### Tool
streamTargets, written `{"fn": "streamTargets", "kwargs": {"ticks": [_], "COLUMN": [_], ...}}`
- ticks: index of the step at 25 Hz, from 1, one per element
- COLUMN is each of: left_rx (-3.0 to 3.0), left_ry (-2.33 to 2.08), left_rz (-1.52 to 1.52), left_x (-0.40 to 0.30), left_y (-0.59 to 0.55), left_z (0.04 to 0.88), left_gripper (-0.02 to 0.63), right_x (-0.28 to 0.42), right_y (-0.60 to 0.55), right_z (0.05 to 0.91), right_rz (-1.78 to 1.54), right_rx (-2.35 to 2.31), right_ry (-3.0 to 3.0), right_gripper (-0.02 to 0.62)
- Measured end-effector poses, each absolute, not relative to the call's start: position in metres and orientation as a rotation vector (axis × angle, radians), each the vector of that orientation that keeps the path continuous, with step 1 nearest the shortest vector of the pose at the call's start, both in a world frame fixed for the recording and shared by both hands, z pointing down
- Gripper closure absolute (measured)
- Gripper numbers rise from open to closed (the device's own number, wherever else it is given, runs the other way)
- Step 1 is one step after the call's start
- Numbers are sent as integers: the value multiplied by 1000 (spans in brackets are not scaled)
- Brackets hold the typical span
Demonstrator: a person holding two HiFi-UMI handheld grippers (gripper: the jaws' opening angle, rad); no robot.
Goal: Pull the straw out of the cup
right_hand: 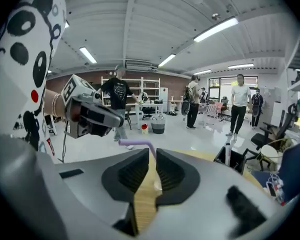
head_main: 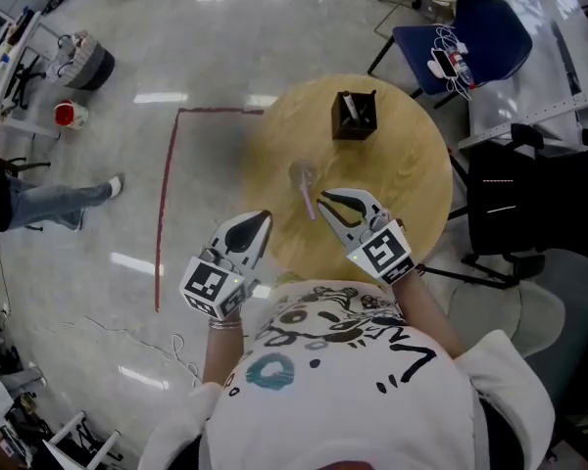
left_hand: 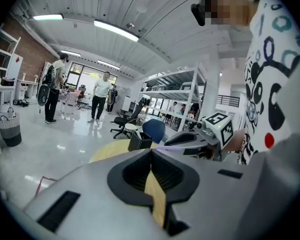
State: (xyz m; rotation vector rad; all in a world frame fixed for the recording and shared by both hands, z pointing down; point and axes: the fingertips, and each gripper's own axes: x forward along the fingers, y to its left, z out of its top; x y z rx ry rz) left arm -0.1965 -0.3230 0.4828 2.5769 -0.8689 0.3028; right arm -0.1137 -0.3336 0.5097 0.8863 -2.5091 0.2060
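Glossy grey floor with a red tape line surrounds the round wooden table in the head view; a black box stands upper centre, and the cup holds the purple straw mid-frame. In the left gripper view, the left gripper has its jaws together on nothing, with shelving behind. In the right gripper view, the right gripper pinches the straw's bent top at centre.

We get bright, even light from ceiling strips, with white glare streaks on the glossy floor. A soft shadow dims the table on its left. Both gripper views bulge, corners go black, and the left gripper looks soft up close.
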Motion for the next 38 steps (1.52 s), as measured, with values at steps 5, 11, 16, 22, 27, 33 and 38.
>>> {"fn": "streamTargets", "kwargs": {"ticks": [5, 11, 16, 22, 27, 33, 38], "left_rx": [2565, 2566, 2541, 2539, 2553, 2571, 2574], "left_ry": [-836, -800, -801, -795, -789, -795, -811], "left_rz": [326, 327, 332, 320, 305, 300, 300], "left_x": [-200, -196, -203, -204, -199, -194, -186], "left_y": [-334, -340, -341, -339, -340, -339, -329], "left_z": [493, 497, 505, 505, 501, 499, 496], "left_gripper": [591, 591, 591, 591, 591, 591, 591], "right_x": [-124, -136, -145, -143, -136, -125, -111], "right_y": [-343, -351, -359, -366, -367, -362, -351], "right_z": [525, 535, 544, 533, 512, 479, 443], "right_rz": [125, 122, 135, 131, 130, 88, 32], "right_rx": [890, 856, 866, 909, 951, 1009, 1057], "right_ry": [-2474, -2490, -2482, -2495, -2536, -2592, -2659], "right_gripper": [541, 491, 492, 545, 546, 546, 546]}}
